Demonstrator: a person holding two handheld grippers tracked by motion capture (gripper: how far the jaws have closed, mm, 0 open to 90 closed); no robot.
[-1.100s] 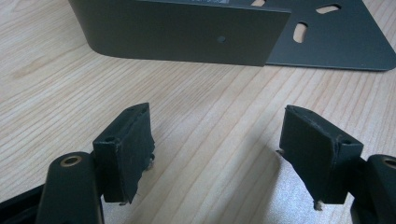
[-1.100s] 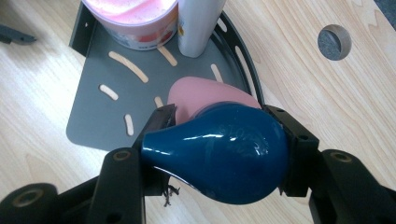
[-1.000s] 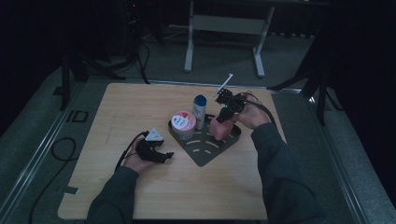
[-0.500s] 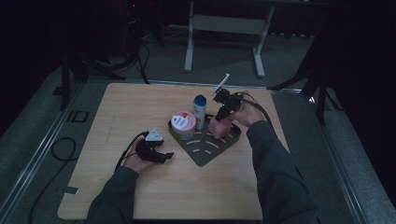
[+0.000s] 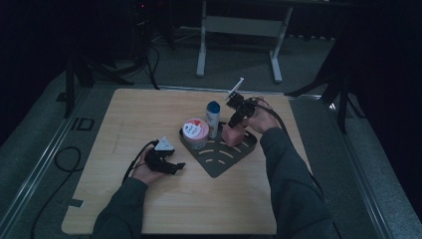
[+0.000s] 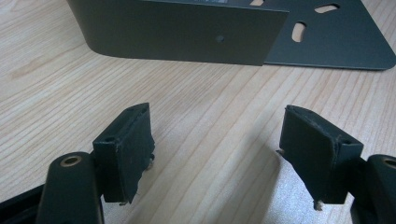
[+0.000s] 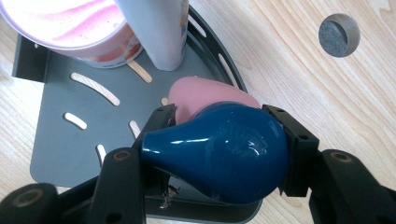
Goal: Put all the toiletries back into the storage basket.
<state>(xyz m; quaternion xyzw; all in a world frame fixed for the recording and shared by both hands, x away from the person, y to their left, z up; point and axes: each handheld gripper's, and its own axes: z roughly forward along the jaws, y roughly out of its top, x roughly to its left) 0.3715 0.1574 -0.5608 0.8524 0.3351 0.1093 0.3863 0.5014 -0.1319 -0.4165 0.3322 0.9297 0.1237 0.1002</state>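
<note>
The right hand-held gripper (image 7: pixel 219 149) is clamping a bottle with a glossy dark blue rounded cap (image 7: pixel 219 151) and a pink body (image 7: pixel 205 95), its two black jaws pressing on either side of the cap. In the high view this right hand-held gripper (image 5: pixel 238 113) is holding the pink bottle (image 5: pixel 233 134) over the far right part of a dark grey slotted tray (image 5: pixel 219 162), close to the raised rim; whether the bottle is touching the tray floor I cannot tell. A tall white tube with a blue cap (image 5: pixel 213 118) and a pink-lidded tub (image 5: pixel 195 132) are standing on the tray just beside it.

The left hand-held gripper (image 5: pixel 164 162) is resting low over the wooden worktop (image 5: pixel 124 114), left of the tray and apart from it. Its jaws are standing wide with nothing between them, the left gripper view showing bare worktop (image 6: pixel 210 140) and the tray's upright wall (image 6: pixel 177 30) ahead.
</note>
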